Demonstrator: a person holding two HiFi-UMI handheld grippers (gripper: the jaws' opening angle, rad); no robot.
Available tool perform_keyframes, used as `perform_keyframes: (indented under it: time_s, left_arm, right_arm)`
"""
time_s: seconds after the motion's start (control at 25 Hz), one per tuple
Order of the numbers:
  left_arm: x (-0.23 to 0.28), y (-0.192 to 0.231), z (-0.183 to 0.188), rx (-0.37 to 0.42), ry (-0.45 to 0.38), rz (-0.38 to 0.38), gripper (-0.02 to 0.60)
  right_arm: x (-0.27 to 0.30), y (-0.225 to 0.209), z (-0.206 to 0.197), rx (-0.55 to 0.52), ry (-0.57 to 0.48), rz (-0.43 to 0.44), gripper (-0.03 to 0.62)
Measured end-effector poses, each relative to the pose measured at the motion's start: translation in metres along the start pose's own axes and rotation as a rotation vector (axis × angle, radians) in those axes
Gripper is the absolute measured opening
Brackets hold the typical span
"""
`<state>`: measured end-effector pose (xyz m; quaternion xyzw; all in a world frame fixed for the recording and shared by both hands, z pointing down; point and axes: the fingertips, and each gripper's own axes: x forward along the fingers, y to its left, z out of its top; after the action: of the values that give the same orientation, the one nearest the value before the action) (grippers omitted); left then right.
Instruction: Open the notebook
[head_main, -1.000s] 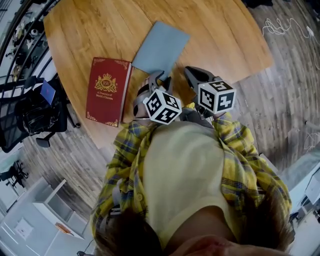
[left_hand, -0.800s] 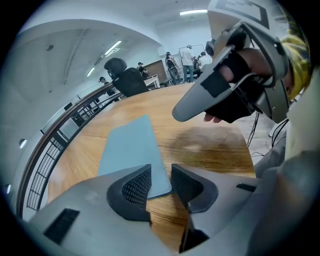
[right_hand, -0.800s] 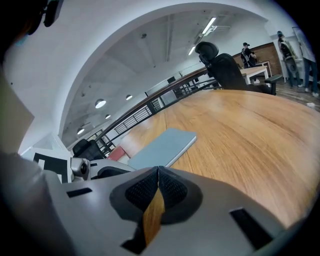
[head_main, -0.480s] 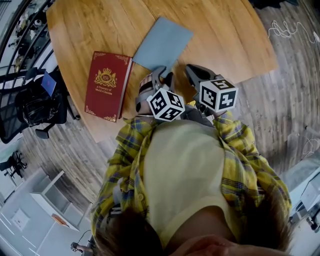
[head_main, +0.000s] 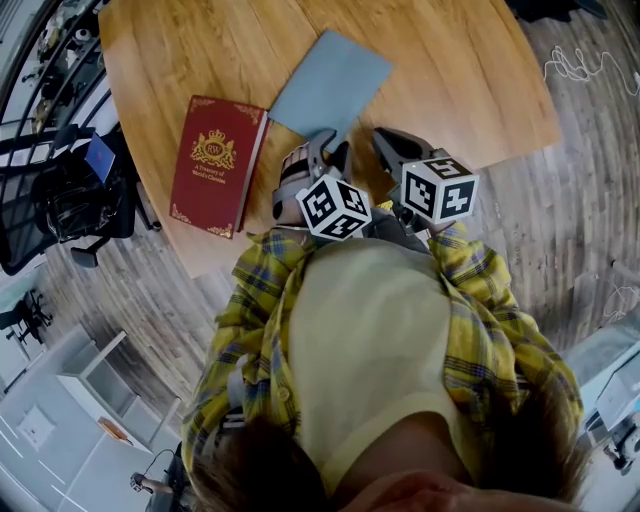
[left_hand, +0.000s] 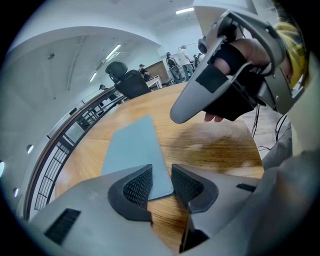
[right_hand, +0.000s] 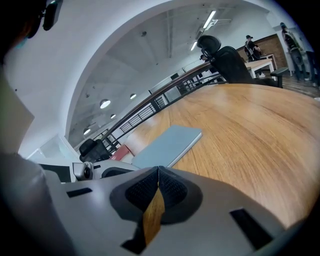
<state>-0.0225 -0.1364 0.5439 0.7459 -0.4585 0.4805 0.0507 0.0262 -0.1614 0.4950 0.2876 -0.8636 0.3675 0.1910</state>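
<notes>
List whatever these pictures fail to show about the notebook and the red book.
- Notebook: near corner, head view, covered by the left gripper.
- Red book: title print, head view, too small to read.
- Red book, right gripper view: mostly hidden behind the left gripper.

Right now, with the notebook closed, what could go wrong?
The left gripper, jaws open, lines up with the near corner of the notebook; it may pinch the whole notebook, not just the cover. The right gripper is shut and off the notebook, so nothing pins it; it could slide toward the red book.
</notes>
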Motion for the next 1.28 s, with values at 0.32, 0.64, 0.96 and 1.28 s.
perform_keyframes:
  time_s: [0.32,0.64,0.96,1.28]
  left_arm:
    - [-0.001,0.003,0.001,-0.081,0.007,-0.053,0.11]
    - [-0.003,0.001,0.004,-0.054,0.025,-0.074,0.048]
    - [-0.005,0.0,0.007,-0.019,0.037,-0.075,0.017]
    - [-0.012,0.005,0.012,-0.027,0.047,-0.089,0.009]
  right_arm:
    - [-0.002,0.004,-0.001,0.003,-0.006,0.015,0.064]
    - [-0.004,0.006,-0.004,0.016,-0.025,0.012,0.064]
    - [-0.008,0.005,-0.007,0.033,-0.044,-0.002,0.064]
    - [-0.01,0.006,-0.007,0.041,-0.054,-0.019,0.064]
